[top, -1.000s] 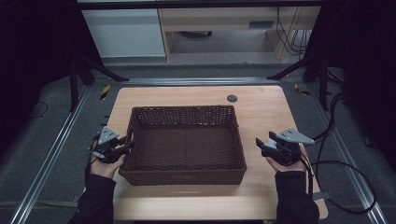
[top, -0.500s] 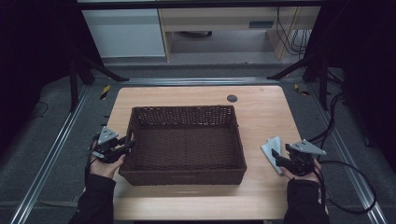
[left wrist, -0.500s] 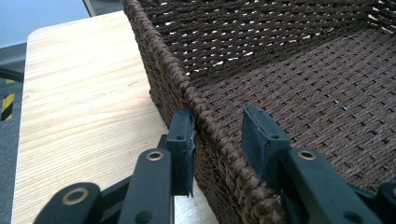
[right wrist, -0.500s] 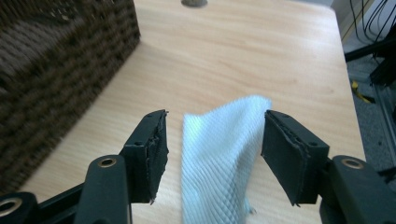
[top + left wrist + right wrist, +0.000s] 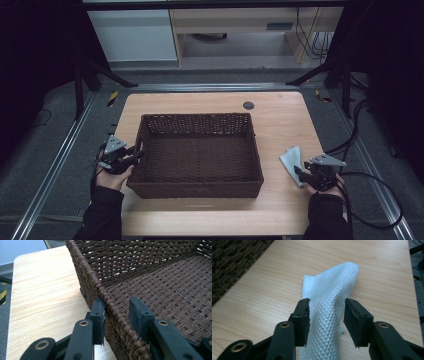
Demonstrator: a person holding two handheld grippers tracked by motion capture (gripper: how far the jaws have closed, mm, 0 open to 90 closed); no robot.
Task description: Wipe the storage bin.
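Right gripper view: pale blue waffle-textured cloth (image 5: 329, 302) humped on worktop (image 5: 374, 270), right tongs (image 5: 325, 322) closing round it, pads not yet pressing. Left tongs (image 5: 116, 317) straddle rim of empty brown wicker basket (image 5: 150, 277), unclenched.

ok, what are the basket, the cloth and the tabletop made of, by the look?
Dark brown rectangular woven basket: looks like twisted fibre or paper cord, matt; strands and a braided rim show, light passes through gaps in the wall.
Pale blue-white cloth: seemingly a thin textile with an embossed diamond weave and slight sheen; it folds softly.
Light wooden tabletop: wood or wood-look laminate, smooth; printed or real grain, cannot tell which.
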